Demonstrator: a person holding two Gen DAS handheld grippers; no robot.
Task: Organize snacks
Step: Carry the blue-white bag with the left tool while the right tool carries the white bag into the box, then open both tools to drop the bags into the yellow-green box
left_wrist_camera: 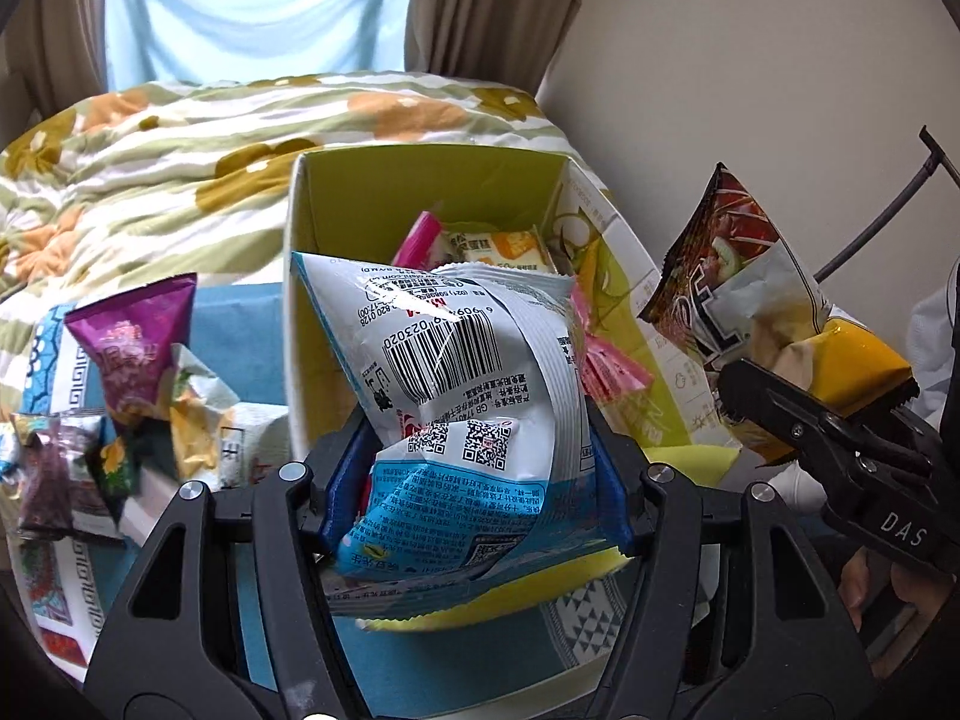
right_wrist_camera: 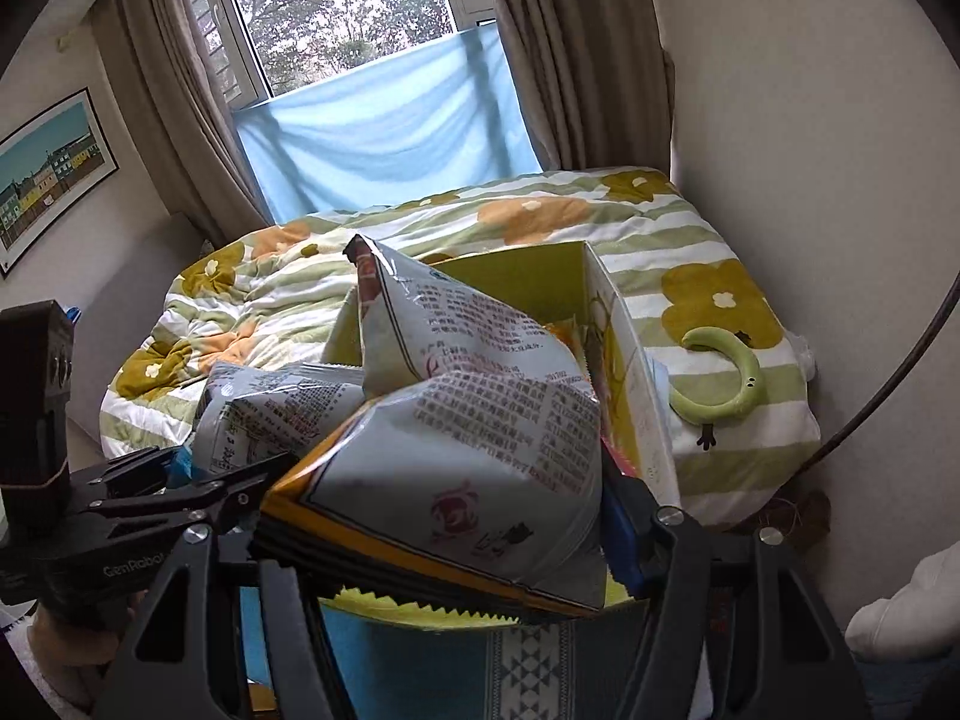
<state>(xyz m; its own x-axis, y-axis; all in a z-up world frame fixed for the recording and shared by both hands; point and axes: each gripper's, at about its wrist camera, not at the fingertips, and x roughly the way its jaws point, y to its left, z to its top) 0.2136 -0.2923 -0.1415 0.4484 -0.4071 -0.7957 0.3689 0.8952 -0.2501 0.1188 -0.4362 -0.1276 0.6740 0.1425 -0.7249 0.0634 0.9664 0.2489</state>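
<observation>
Left wrist only: purple packet (left_wrist_camera: 135, 348)

Two hand-held grippers (left_wrist_camera: 474, 480), two held snack bags (left_wrist_camera: 468, 396), one box (left_wrist_camera: 420, 180)

Home bedroom: bed (right_wrist_camera: 420, 252), curtained window (right_wrist_camera: 336, 6).

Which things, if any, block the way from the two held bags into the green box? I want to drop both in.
Nothing visible does. The green box is open-topped, with small packets low inside. The blue-and-white bag in the left gripper hangs at its near rim; the yellow-edged bag in the right gripper is beside it.
</observation>
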